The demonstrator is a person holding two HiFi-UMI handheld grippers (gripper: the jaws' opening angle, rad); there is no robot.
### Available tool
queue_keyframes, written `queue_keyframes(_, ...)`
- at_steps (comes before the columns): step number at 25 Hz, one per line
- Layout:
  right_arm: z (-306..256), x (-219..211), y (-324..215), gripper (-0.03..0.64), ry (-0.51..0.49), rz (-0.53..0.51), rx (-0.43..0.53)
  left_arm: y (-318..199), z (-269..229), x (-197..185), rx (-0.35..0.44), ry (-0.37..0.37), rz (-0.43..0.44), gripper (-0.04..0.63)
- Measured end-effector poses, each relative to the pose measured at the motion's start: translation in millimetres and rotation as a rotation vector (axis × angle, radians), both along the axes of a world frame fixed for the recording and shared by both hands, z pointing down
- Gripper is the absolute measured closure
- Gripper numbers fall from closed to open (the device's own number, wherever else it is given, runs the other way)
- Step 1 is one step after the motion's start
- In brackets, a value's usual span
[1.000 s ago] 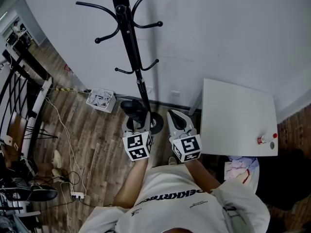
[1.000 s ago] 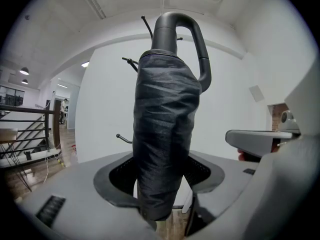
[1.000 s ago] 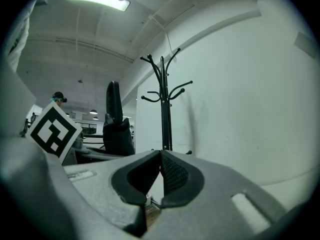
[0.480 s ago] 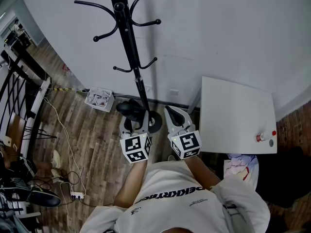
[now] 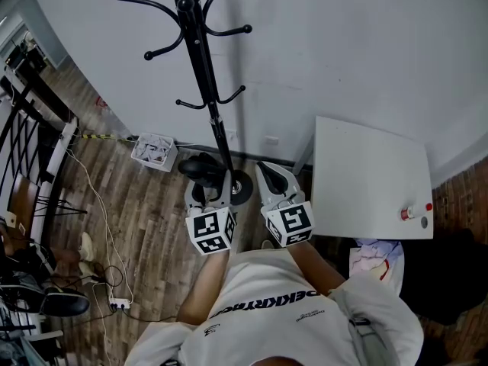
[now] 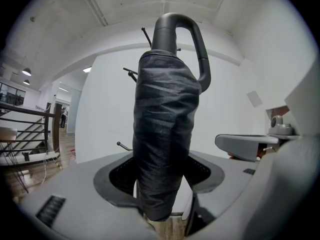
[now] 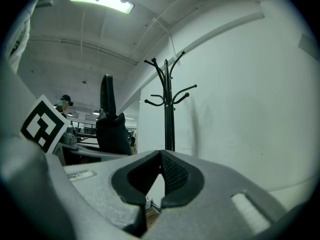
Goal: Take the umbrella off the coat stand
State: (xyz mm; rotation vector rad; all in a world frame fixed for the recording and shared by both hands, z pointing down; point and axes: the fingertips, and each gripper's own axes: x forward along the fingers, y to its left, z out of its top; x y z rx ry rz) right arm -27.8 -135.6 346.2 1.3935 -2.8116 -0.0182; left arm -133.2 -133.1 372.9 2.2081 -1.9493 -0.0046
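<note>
Black metal coat stand [image 5: 204,82], hooked arms spread at top and mid-height, served as landmark.
- Behind it: white wall [image 5: 343,44] stood close; no passage.
- Right of it: white square table [image 5: 374,181] left a narrow gap.
- Left of it: small white box [image 5: 155,149] and loose cables [image 5: 103,235] lay on open wood floor [image 5: 152,204].
- In front: folded black umbrella [image 5: 200,168], clamped in left gripper [image 5: 207,191], stood just beside the pole.

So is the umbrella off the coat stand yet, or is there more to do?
Done: the coat stand has bare hooks, and the umbrella is clear of them. In hand: the left gripper is clamped on the folded umbrella, handle up. The right gripper is shut and empty. Left: probably only putting it down somewhere.
</note>
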Motion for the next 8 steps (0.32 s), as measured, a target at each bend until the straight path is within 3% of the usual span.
queue_keyframes(8,2.4,-1.2,-2.7,0.62,0.0,0.001,-0.009,-2.1,-0.8,-3.5,0.008,-0.001,-0.003,0.339)
